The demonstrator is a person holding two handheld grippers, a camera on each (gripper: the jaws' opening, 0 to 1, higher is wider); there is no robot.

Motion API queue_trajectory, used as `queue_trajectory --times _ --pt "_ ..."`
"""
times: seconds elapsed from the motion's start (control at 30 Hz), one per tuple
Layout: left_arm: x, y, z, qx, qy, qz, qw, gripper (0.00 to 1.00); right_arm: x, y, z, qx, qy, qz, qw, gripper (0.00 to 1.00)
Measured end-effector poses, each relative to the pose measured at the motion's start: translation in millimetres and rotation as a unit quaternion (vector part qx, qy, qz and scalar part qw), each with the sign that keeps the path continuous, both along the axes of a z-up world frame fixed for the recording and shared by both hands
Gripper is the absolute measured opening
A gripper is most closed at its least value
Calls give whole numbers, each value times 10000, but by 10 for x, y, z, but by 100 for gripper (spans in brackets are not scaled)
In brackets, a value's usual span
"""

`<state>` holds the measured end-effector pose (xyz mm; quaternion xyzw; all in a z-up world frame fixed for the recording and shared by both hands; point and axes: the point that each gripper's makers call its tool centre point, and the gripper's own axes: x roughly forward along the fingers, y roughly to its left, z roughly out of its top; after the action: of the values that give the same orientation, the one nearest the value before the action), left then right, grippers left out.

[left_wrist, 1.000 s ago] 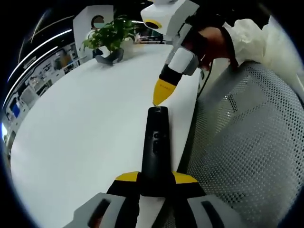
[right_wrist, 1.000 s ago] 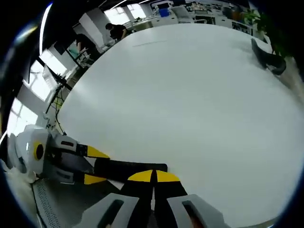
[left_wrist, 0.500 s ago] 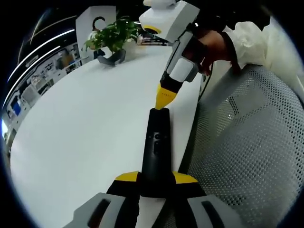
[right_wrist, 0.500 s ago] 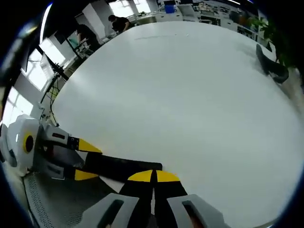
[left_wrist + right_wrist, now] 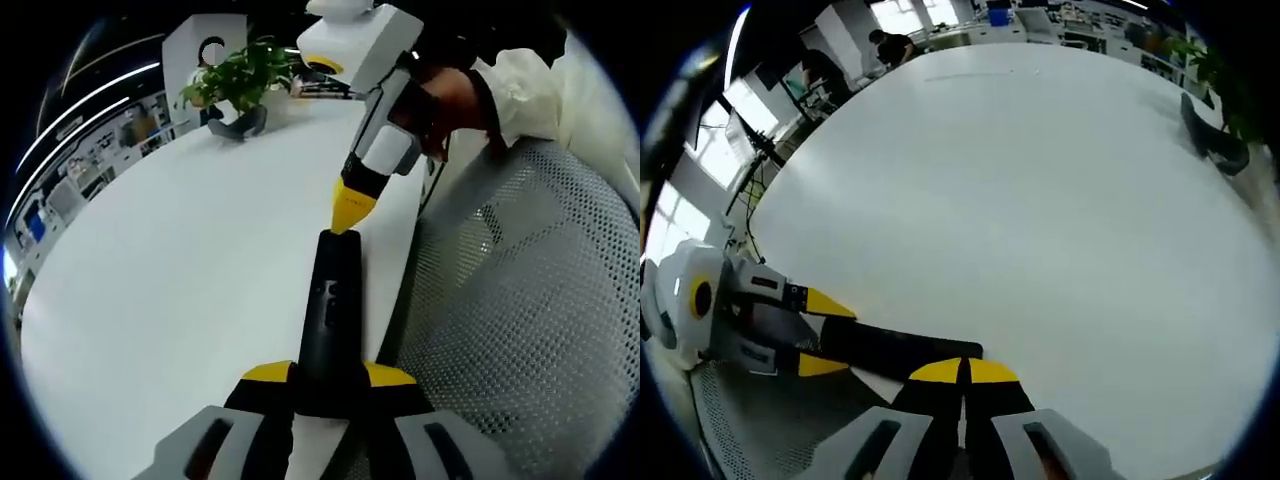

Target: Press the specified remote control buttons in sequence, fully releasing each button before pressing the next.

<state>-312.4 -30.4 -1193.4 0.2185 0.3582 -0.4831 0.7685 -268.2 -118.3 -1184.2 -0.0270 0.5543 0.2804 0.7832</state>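
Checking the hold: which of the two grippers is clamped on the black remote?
The left gripper, its yellow tips either side of the remote. The right gripper, tips together, just points at its far end.

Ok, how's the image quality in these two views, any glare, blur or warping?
Left gripper view: strong fisheye bending of the white table edge, remote sharp, potted plant slightly soft. Right gripper view: same warping, bright windows blown out at the left, even light on the table with a soft sheen, no hard shadows.
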Motion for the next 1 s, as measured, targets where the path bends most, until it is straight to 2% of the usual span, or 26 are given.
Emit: queue_trajectory --times 0.23,0.27,0.3,0.33,0.47,0.57,0.67,0.73,0.77,1.0 --pt "-4 1 1 -25 -14 -43 10000 25 -21 0 2 -118 20 83 9999 0" --pt "-2 1 0 -28 -10 -44 10000 25 -78 -20 20 -211 219 116 9995 0" --pt "-3 1 -1 -29 -13 -47 10000 25 -56 -5 45 -167 122 112 9997 0" --pt "-4 -2 -1 -36 -20 -52 10000 25 -3 12 75 -70 -120 97 9999 0" --pt "-4 -4 2 -74 -38 -67 9999 25 -38 -64 -26 -366 67 134 9992 0" --pt "-6 -6 3 -81 -45 -76 9999 25 -8 -18 29 -226 -73 141 9996 0" --pt "-5 -6 3 -76 -47 -81 9999 25 -9 -7 21 -215 -77 186 9996 0" --pt "-4 -5 2 -78 -49 -83 9999 25 -44 8 -18 -230 51 227 9995 0" --pt "-4 -4 2 -80 -48 -77 9999 25 -18 10 4 -244 -67 262 9993 0" --pt "0 -3 2 -86 -52 -78 9999 25 -22 -8 -11 -95 56 99 9999 0"
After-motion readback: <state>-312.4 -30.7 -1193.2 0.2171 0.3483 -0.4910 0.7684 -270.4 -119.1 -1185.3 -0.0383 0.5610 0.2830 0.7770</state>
